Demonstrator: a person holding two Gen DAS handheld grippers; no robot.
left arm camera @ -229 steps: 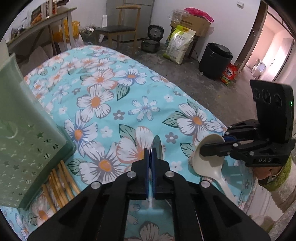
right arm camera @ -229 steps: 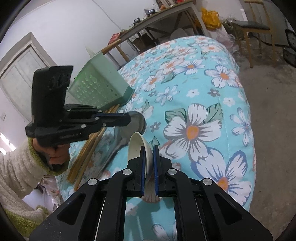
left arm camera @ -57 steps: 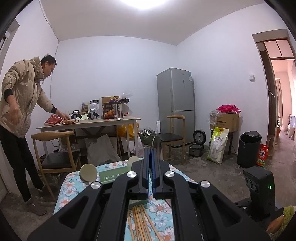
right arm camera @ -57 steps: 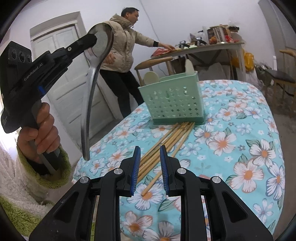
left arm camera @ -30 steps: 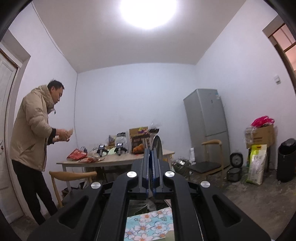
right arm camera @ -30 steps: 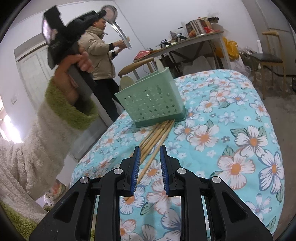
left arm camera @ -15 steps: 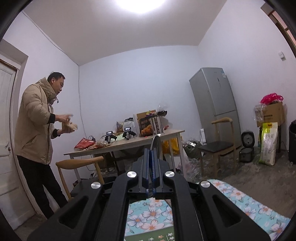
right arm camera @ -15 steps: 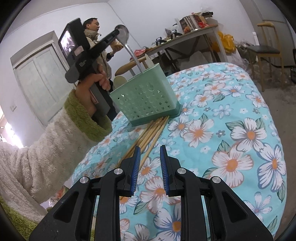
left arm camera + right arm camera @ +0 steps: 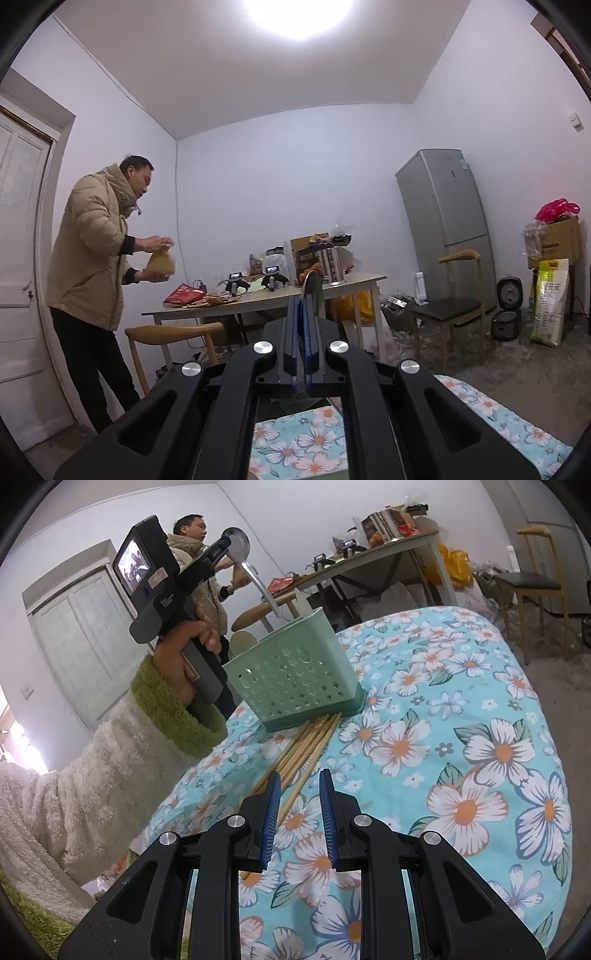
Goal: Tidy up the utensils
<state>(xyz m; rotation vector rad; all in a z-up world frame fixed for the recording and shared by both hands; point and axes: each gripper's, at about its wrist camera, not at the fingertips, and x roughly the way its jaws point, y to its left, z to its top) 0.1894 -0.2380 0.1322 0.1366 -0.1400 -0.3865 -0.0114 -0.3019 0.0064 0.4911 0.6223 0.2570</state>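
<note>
My left gripper is shut on a metal spoon, gripped near the bowl, bowl up. Its handle slants down, and the tip reaches the top opening of the green perforated basket on the floral tablecloth. In the left wrist view the spoon shows edge-on between the left gripper's closed pads. A white spoon stands in the basket. Several wooden chopsticks lie in front of the basket. My right gripper hovers open just over their near ends, with nothing between its pads.
A person in a beige jacket stands by a cluttered wooden table behind the basket. Wooden chairs, a fridge, a rice bag and boxes line the far wall. The tablecloth drops off at the right edge.
My left gripper has sunk with the metal spoon, bringing the handle's tip from high above down to the basket's top. The right gripper has stayed put.
</note>
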